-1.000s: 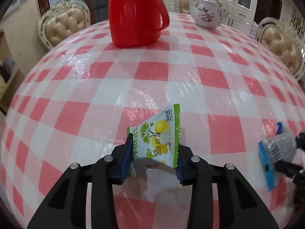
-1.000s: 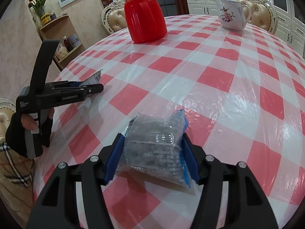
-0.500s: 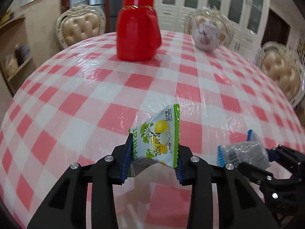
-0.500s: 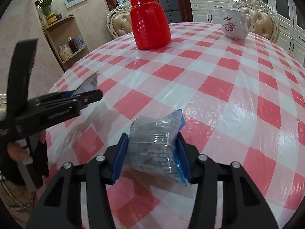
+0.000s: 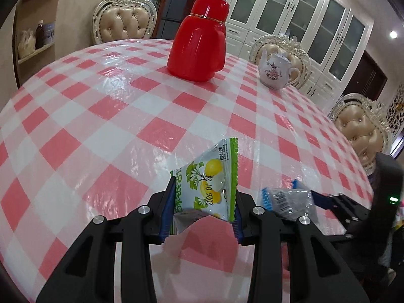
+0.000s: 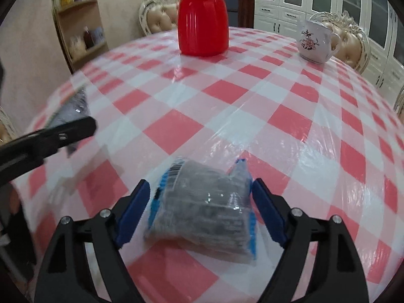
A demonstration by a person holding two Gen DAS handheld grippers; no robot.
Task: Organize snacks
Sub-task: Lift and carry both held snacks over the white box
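My left gripper is shut on a green and white snack packet with yellow fruit and holds it above the checked tablecloth. My right gripper is open around a clear packet with blue ends and dark contents; gaps show on both sides of the packet. That packet and the right gripper also show at the right of the left wrist view. The left gripper shows blurred at the left of the right wrist view.
A red thermos jug and a white flowered teapot stand at the far side of the round table. Padded chairs ring the table. A wooden shelf stands at the left wall.
My right gripper's jaws have opened off the blue-ended packet, which has dropped lower between them. My left gripper has lifted and tilted up with the green packet still held.
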